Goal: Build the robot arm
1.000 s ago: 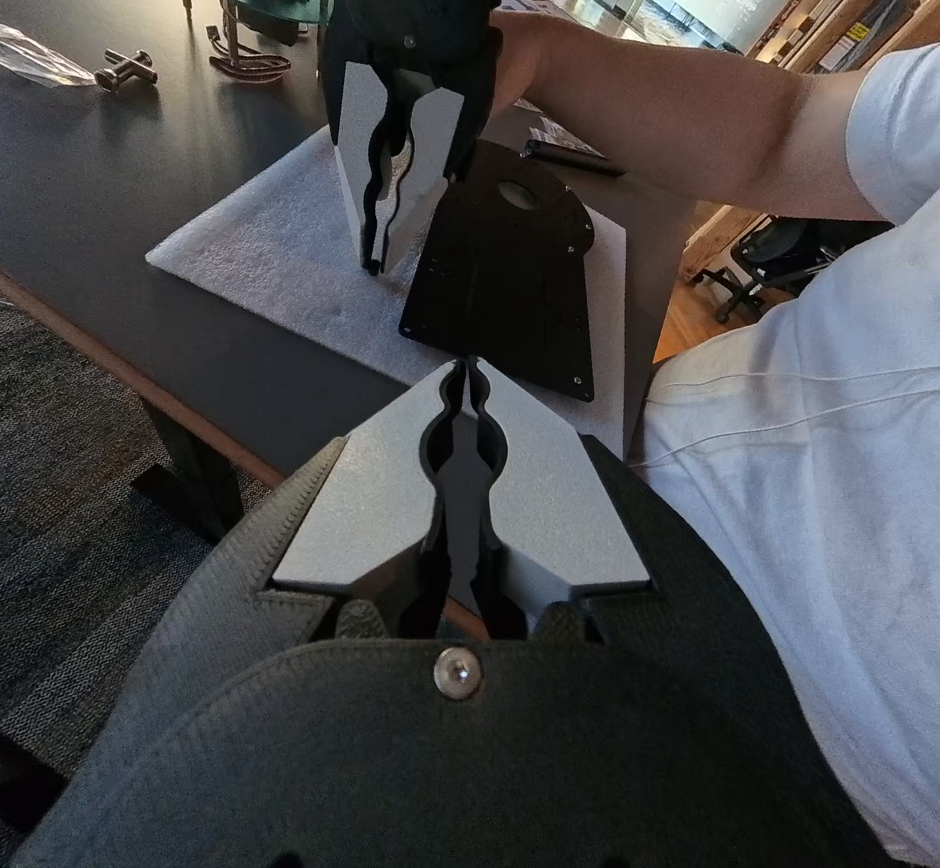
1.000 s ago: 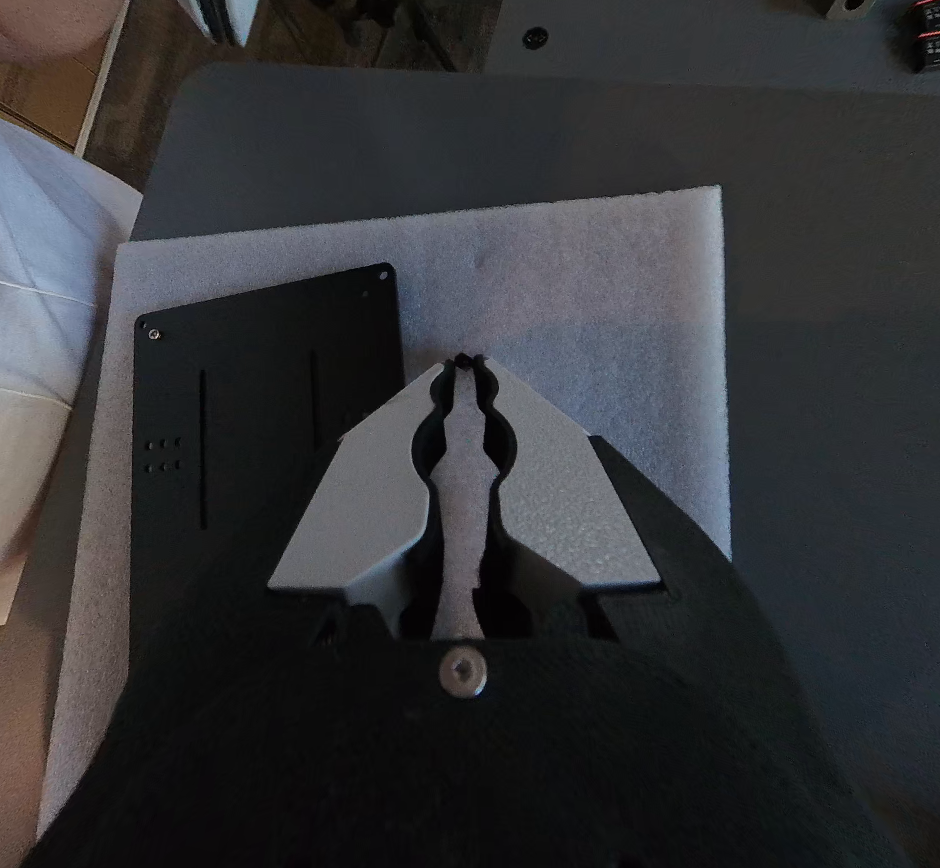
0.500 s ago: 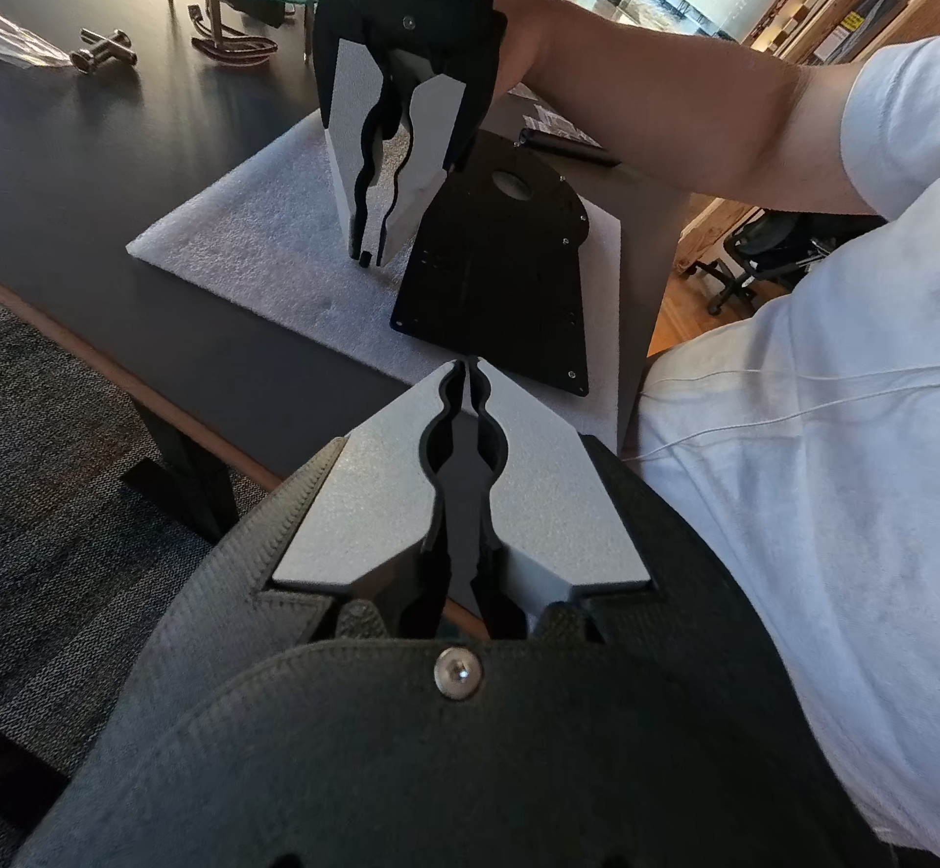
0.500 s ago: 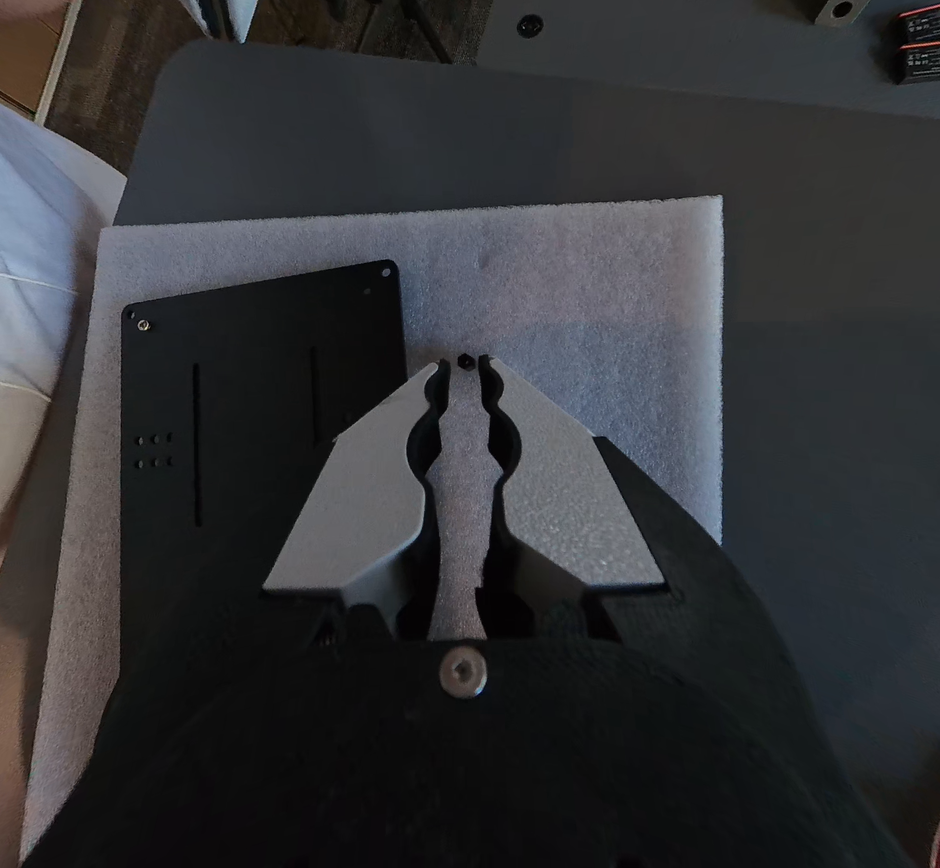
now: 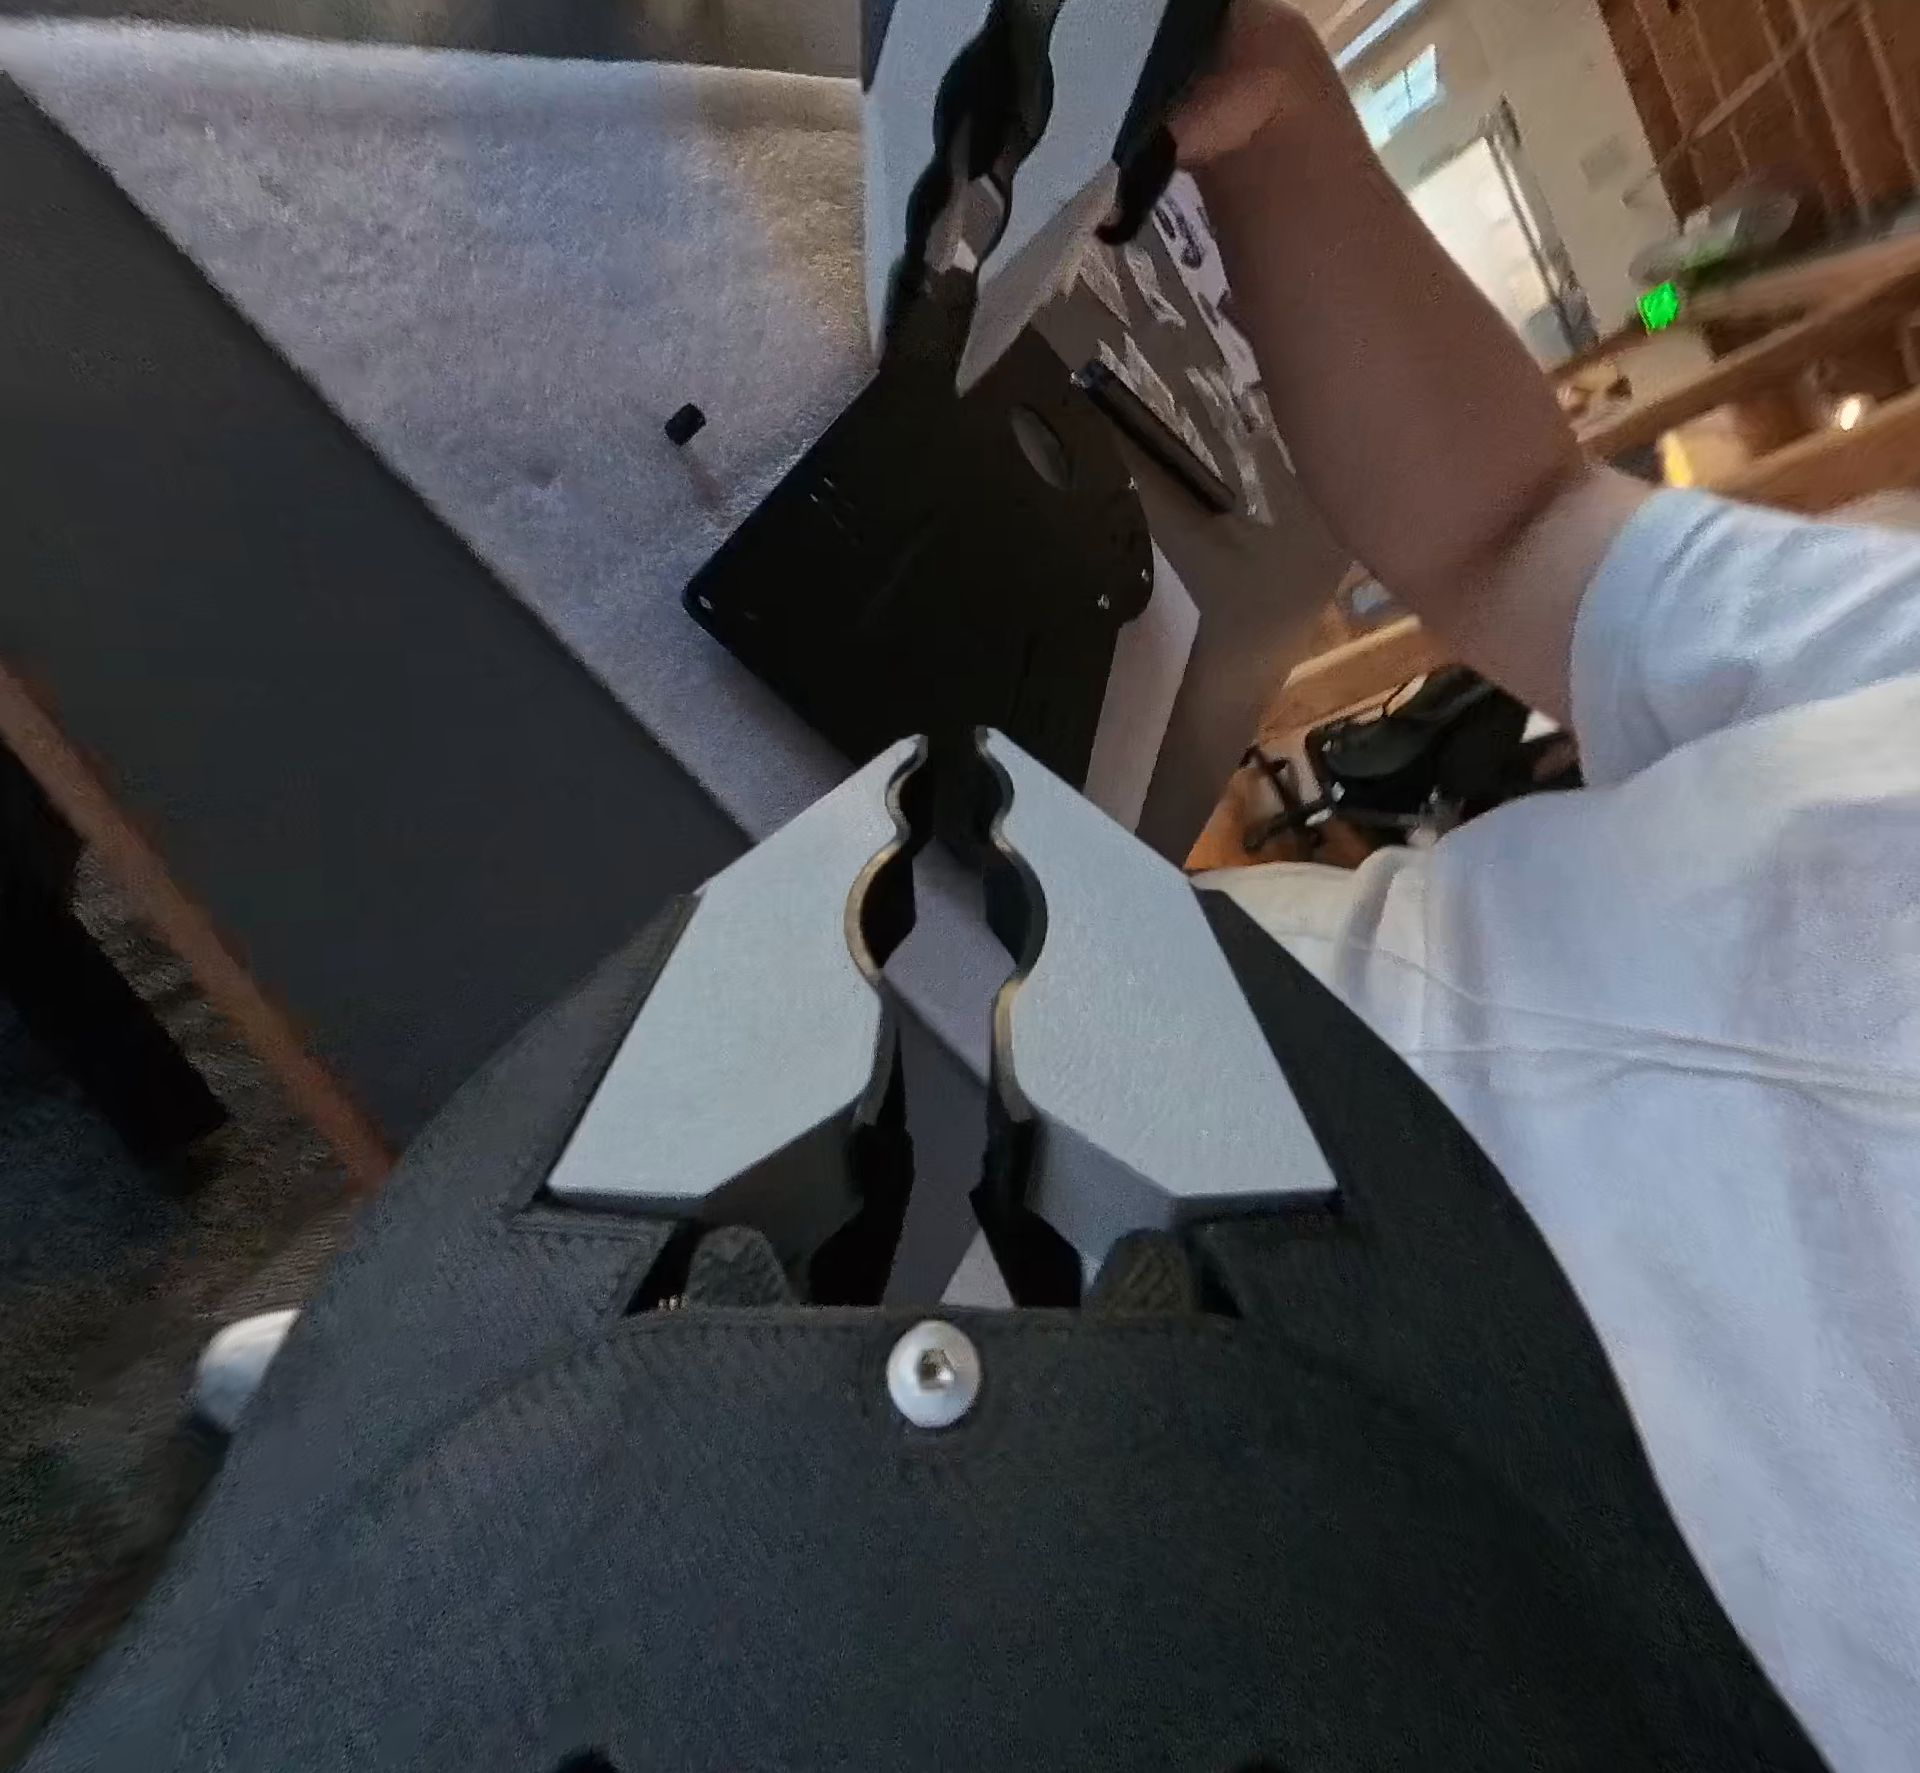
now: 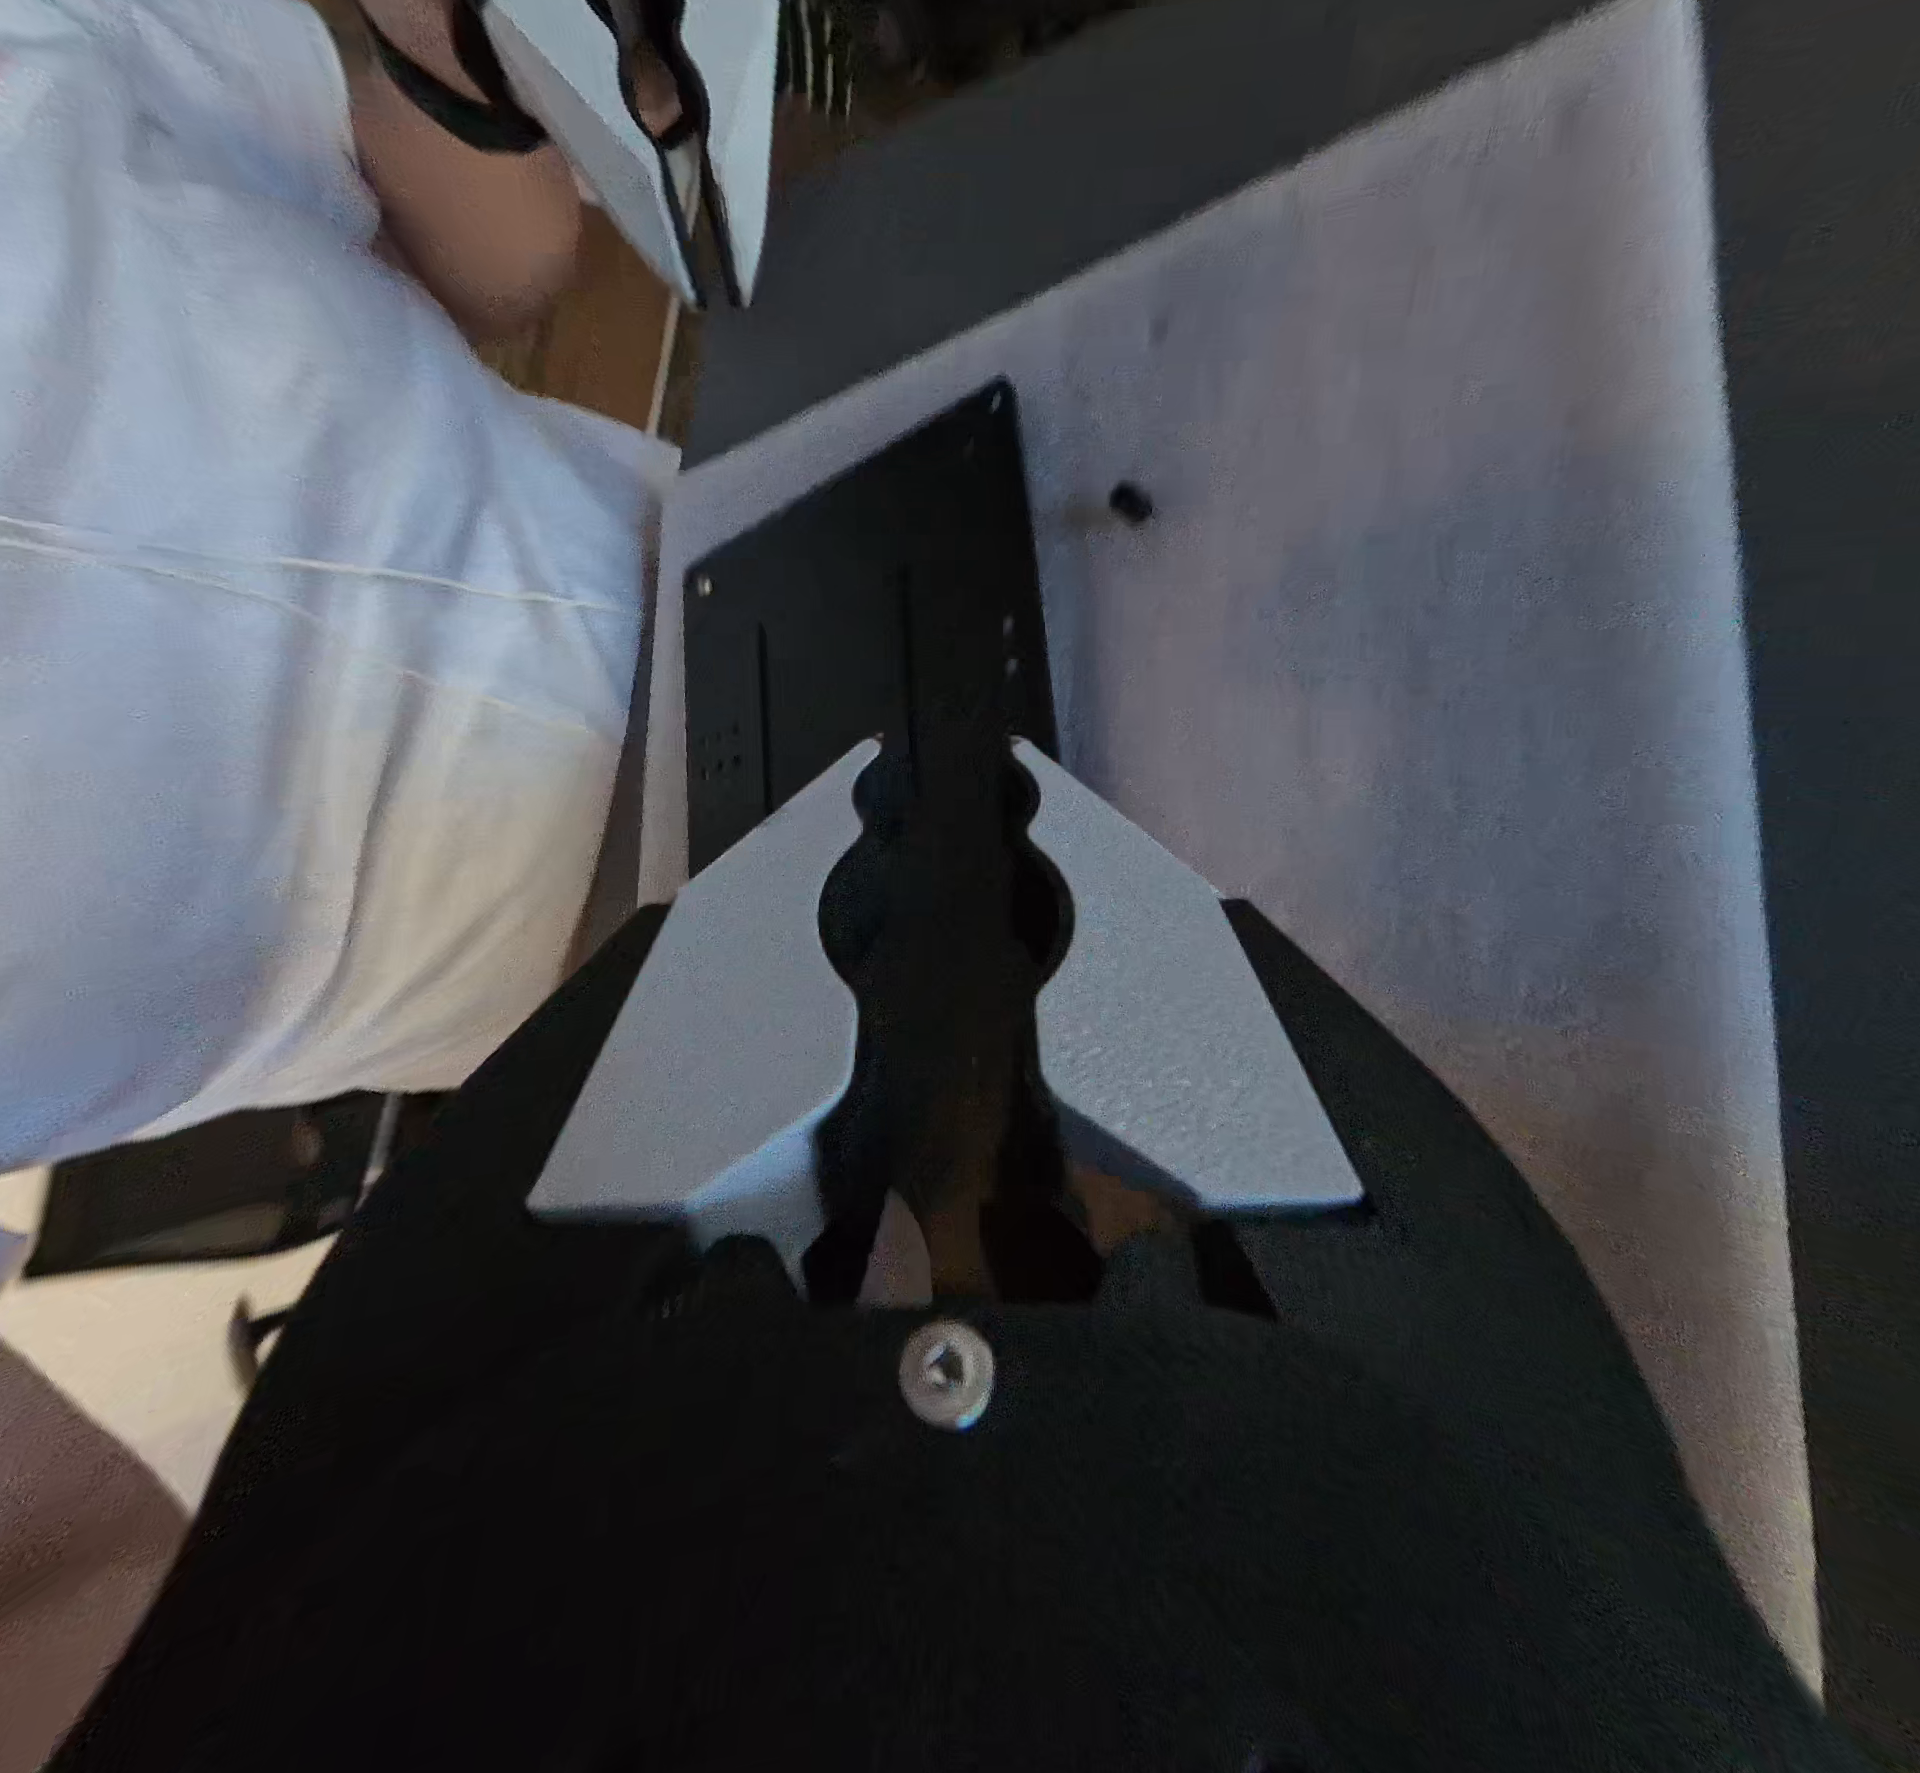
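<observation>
A flat black plate [image 5: 914, 580] with slots and small holes lies on a white foam sheet [image 5: 468, 217]. A small black piece [image 5: 684, 422] lies loose on the foam beside the plate. My right gripper [image 5: 930, 352] hangs over the plate's far end, open and empty. In the right wrist view it [image 6: 945, 747] is above the plate [image 6: 862, 580], with the small piece [image 6: 1127, 502] on the foam [image 6: 1403, 684] to its right. My left gripper [image 5: 951, 741] is at the plate's near edge, jaws nearly together and holding nothing. It also shows in the right wrist view [image 6: 715, 300].
The foam lies on a dark grey table [image 5: 260, 580] with a wooden front edge [image 5: 156, 871]. A person in a white shirt [image 5: 1558, 1100] sits close on the right, forearm [image 5: 1382, 321] reaching over the table. Carpeted floor lies below on the left. One gripper's finger ends stand about 12 centimetres off the other's.
My right gripper has opened and let go of the small black piece, which now lies on the foam. It has moved over the plate. My left gripper has moved in to the plate's near edge.
</observation>
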A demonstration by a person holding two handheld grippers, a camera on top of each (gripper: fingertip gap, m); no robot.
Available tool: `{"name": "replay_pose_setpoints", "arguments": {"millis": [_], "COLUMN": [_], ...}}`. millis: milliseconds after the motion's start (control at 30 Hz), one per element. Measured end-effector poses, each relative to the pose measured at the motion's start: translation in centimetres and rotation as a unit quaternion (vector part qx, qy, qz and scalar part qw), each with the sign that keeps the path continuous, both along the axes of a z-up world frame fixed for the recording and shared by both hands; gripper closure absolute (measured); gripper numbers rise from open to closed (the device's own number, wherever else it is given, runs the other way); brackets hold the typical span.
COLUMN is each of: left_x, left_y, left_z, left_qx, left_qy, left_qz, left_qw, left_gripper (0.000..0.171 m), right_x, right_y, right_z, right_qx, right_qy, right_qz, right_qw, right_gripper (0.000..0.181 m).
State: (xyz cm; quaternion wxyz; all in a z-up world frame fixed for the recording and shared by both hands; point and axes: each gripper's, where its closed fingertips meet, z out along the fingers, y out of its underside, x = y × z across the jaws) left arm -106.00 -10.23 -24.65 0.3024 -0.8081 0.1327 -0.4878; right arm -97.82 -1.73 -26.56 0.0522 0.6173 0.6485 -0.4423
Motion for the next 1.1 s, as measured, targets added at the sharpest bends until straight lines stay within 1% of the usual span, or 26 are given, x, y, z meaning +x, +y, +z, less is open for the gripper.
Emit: {"name": "replay_pose_setpoints", "arguments": {"millis": [67, 167, 233, 300, 367, 467, 533, 600, 633, 667, 733, 800, 900, 967, 1000, 1067, 1100], "left_x": [1.0, 2.2, 2.6, 2.6, 2.0, 1.4, 1.1, 1.3, 1.5, 1.8, 2.2, 2.6, 2.6, 2.5, 2.5, 2.7, 2.7], "left_y": [0.0, -0.2, -0.2, -0.2, -0.2, -0.3, -0.4, -0.5, -0.5, -0.4, -0.3, -0.1, -0.1, -0.2, -0.3, -0.5, -0.6], "left_z": [-0.4, -1.3, -1.4, -1.8, -2.2, -2.3, -2.4, -2.3, -2.3, -2.3, -2.4, -2.4, -2.8, -3.1, -3.1, -2.9, -3.0], "left_qx": [-0.036, -0.081, -0.092, -0.097, -0.099, -0.107, -0.117, -0.125, -0.128, -0.129, -0.135, -0.141, -0.154, -0.159, -0.160, -0.163, -0.165], "left_qy": [-0.018, -0.018, -0.011, 0.017, 0.048, 0.050, 0.038, 0.022, 0.019, 0.018, 0.013, 0.002, 0.010, 0.019, 0.017, 0.009, 0.009], "left_qz": [0.019, 0.028, 0.038, 0.051, 0.069, 0.093, 0.105, 0.112, 0.114, 0.115, 0.121, 0.122, 0.123, 0.126, 0.126, 0.122, 0.121], "left_qw": [0.999, 0.996, 0.995, 0.994, 0.992, 0.989, 0.987, 0.986, 0.985, 0.985, 0.983, 0.982, 0.980, 0.979, 0.979, 0.979, 0.979], "left_gripper": [0.165, 0.165, 0.165, 0.162, 0.159, 0.157, 0.157, 0.158, 0.158, 0.158, 0.158, 0.158, 0.158, 0.159, 0.160, 0.163, 0.163], "right_x": [0.7, 1.2, 1.4, 1.9, 3.7, 7.5, 10.5, 13.8, 15.3, 16.1, 16.7, 17.5, 18.4, 18.7, 18.8, 19.7, 20.2], "right_y": [0.1, 0.1, 0.3, 1.1, 2.3, 3.5, 4.7, 6.2, 6.3, 5.8, 4.5, 4.0, 3.7, 3.2, 2.8, 2.2, 1.9], "right_z": [-1.2, -2.0, -2.0, -1.8, -1.1, 0.8, 0.8, -0.2, -0.8, -1.2, -1.8, -2.0, -1.8, -1.5, -1.3, -1.4, -1.5], "right_qx": [0.024, 0.070, 0.100, 0.168, 0.254, 0.349, 0.393, 0.428, 0.423, 0.386, 0.276, 0.213, 0.139, 0.072, 0.036, -0.017, -0.040], "right_qy": [-0.020, -0.015, -0.004, 0.010, 0.012, 0.047, 0.026, -0.027, -0.045, -0.044, -0.024, -0.008, 0.007, 0.012, 0.011, -0.012, -0.023], "right_qz": [0.030, 0.072, 0.082, 0.071, 0.045, -0.017, -0.080, -0.153, -0.188, -0.227, -0.310, -0.351, -0.379, -0.386, -0.389, -0.400, -0.414], "right_qw": [0.999, 0.995, 0.992, 0.983, 0.966, 0.936, 0.916, 0.890, 0.885, 0.893, 0.909, 0.912, 0.915, 0.920, 0.921, 0.916, 0.909], "right_gripper": [0.164, 0.151, 0.149, 0.148, 0.148, 0.149, 0.147, 0.136, 0.131, 0.129, 0.131, 0.131, 0.137, 0.139, 0.143, 0.148, 0.150]}}
